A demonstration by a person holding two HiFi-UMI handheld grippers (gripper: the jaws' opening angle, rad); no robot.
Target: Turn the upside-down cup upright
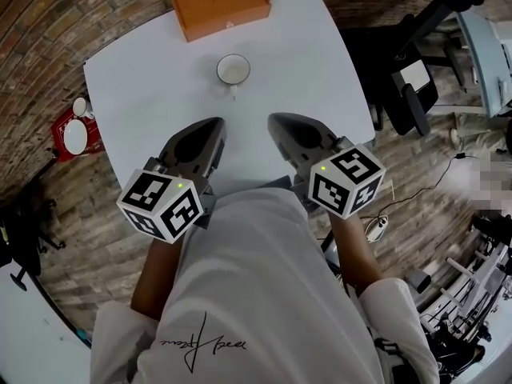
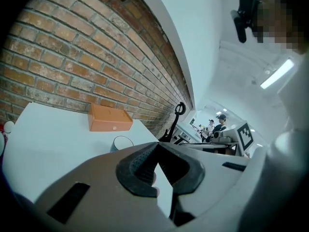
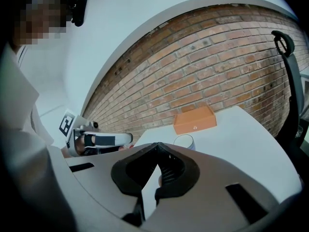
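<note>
Left gripper (image 1: pixel 214 125), right gripper (image 1: pixel 276 121) nearest, both closed, empty, at near edge of table (image 1: pixel 320 70). Cup (image 1: pixel 233 70) mid-table, well ahead, before box (image 1: pixel 221 5). I'd open jaws first, grip wall, avoid handle, rotate slowly.

In the head view, the box (image 1: pixel 222 5) sits on the table (image 1: pixel 304 54) at its far edge, top centre of the frame. The cup (image 1: pixel 233 70) stands below it, apart from it. Lower still, the left gripper (image 1: pixel 213 124) and right gripper (image 1: pixel 274 121) are side by side near the table's near edge.
</note>
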